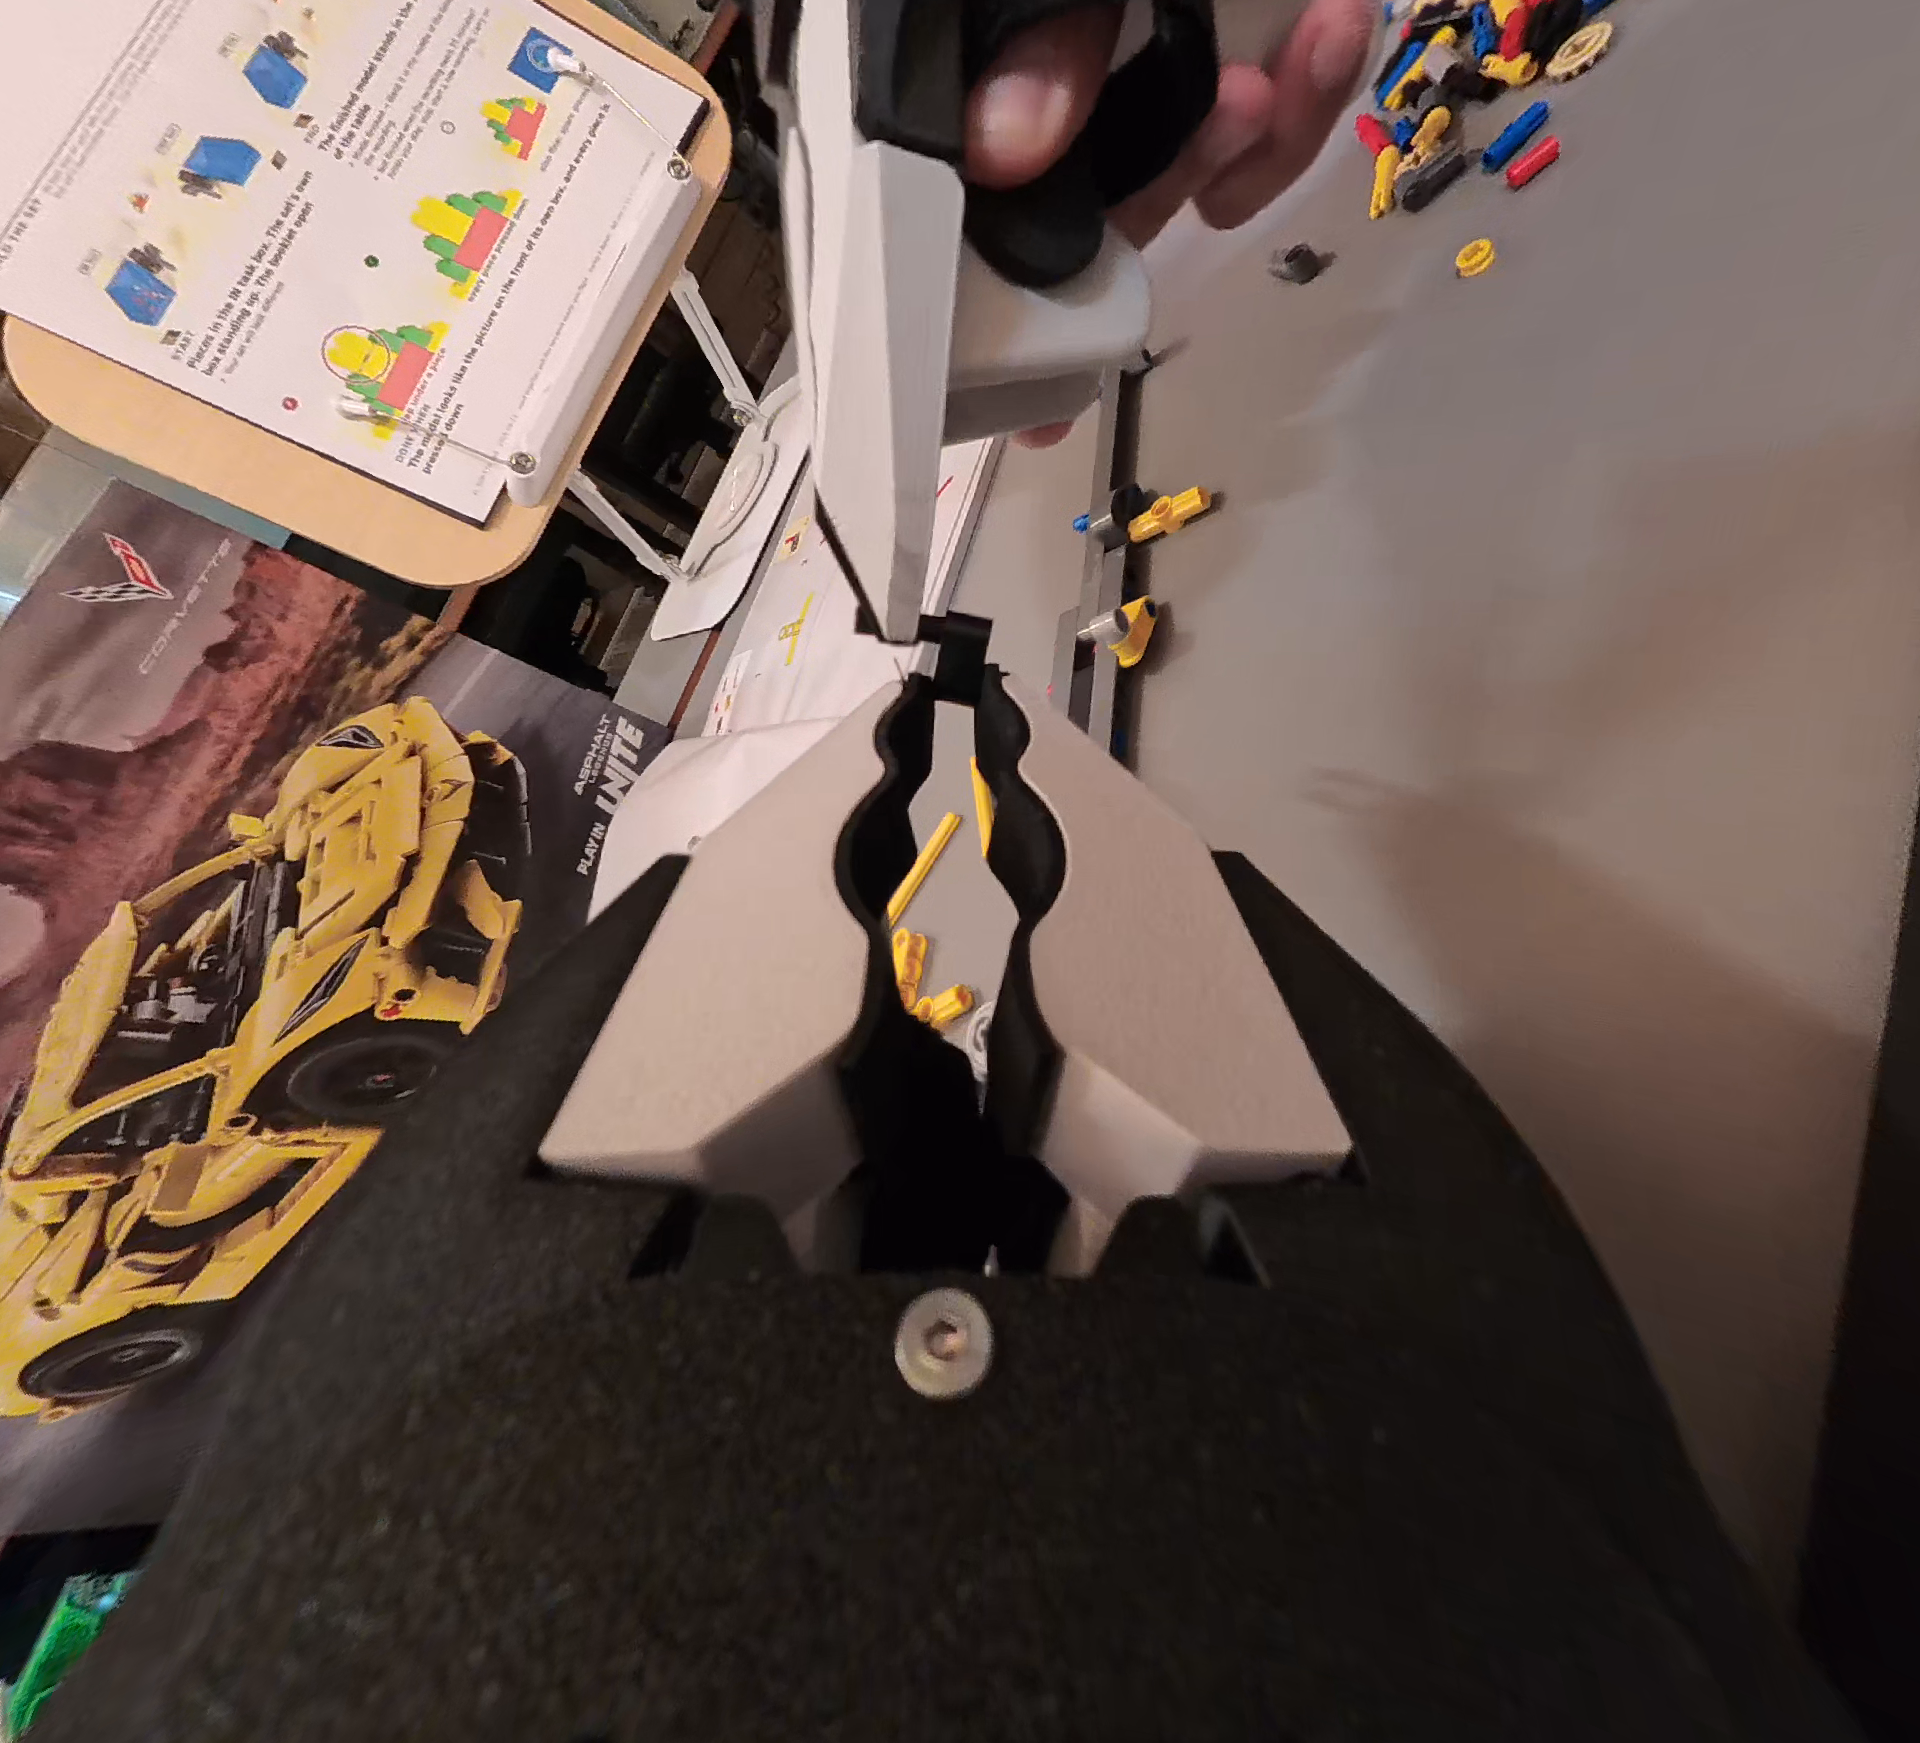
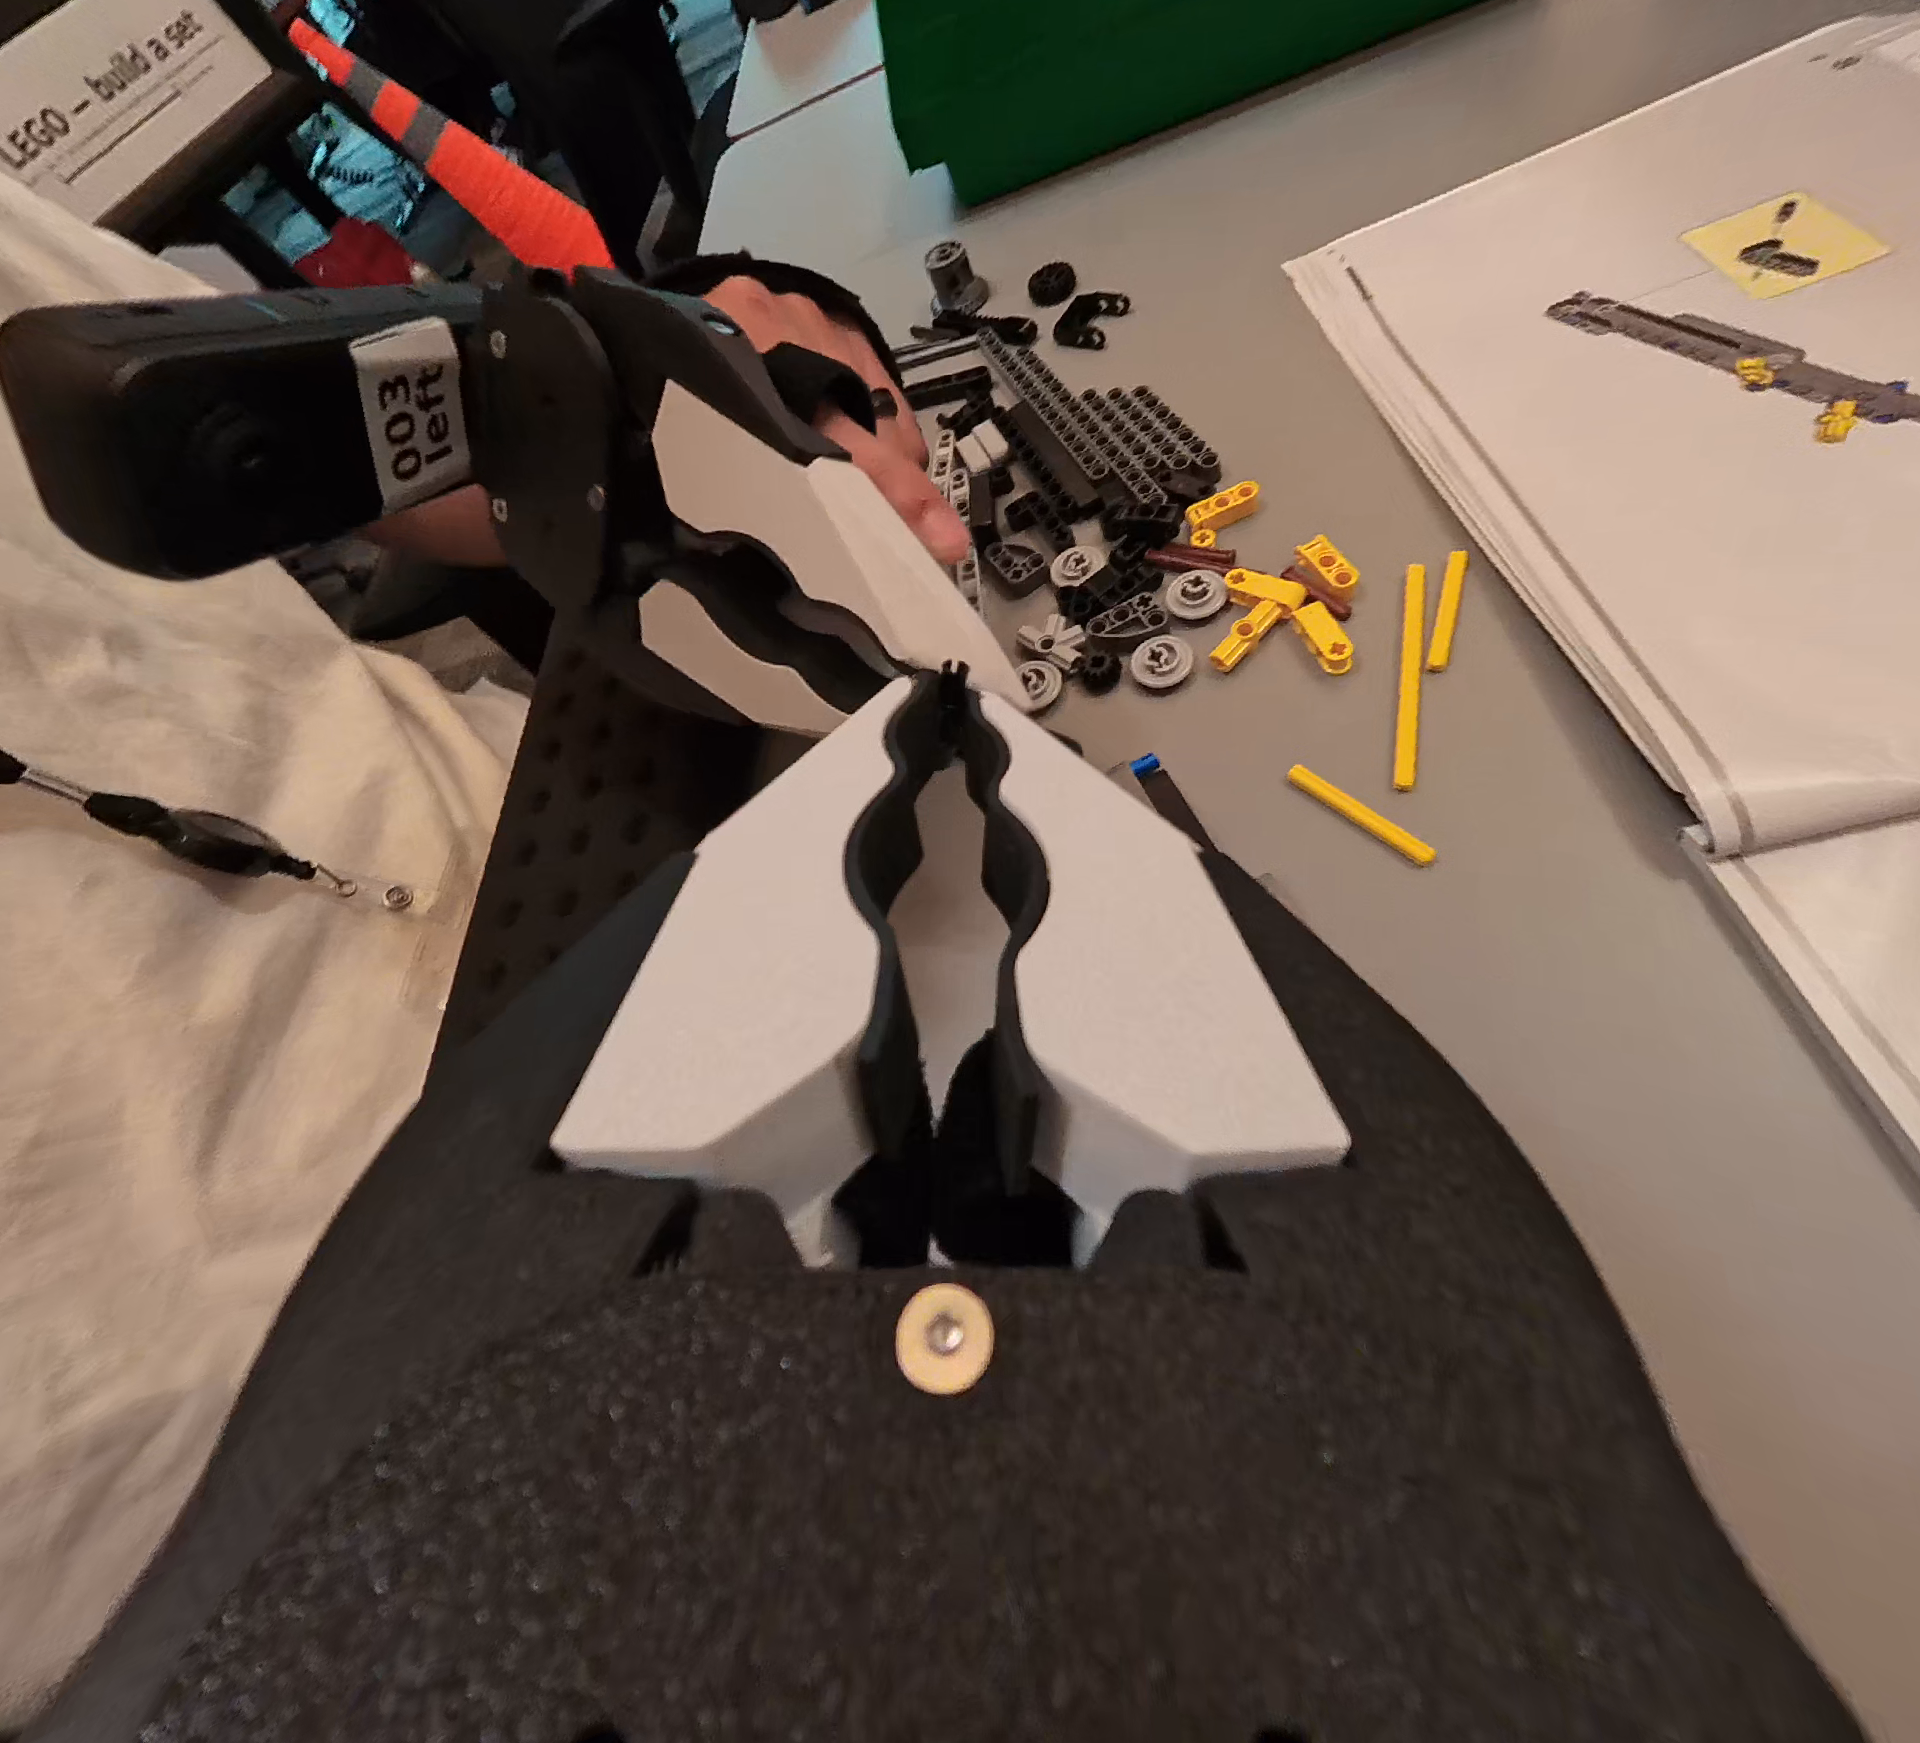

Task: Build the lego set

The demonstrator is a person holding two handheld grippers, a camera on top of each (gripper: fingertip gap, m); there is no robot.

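My left gripper (image 1: 951, 691) is shut on a small black piece (image 1: 961, 649) at its fingertips, held above the grey table (image 1: 1507, 758). My right gripper (image 2: 948, 691) is shut on the small black piece (image 2: 948, 677) from the other side. Both grippers meet tip to tip. The right gripper (image 1: 899, 628) comes down from the top in the left wrist view. The left gripper (image 2: 935, 667) comes in from the left in the right wrist view. A long grey beam assembly (image 1: 1096, 644) with yellow parts (image 1: 1169, 514) lies on the table beyond the tips.
A pile of coloured parts (image 1: 1507, 0) lies far right. The set's box (image 1: 260, 966) and an instruction stand (image 1: 343, 166) are at left. Black beams (image 2: 1091, 446), yellow axles (image 2: 1408, 675), an open booklet (image 2: 1662, 446) and a green bin (image 2: 1195, 0) lie ahead. My two grippers' fingertips are within a few centimetres of each other.
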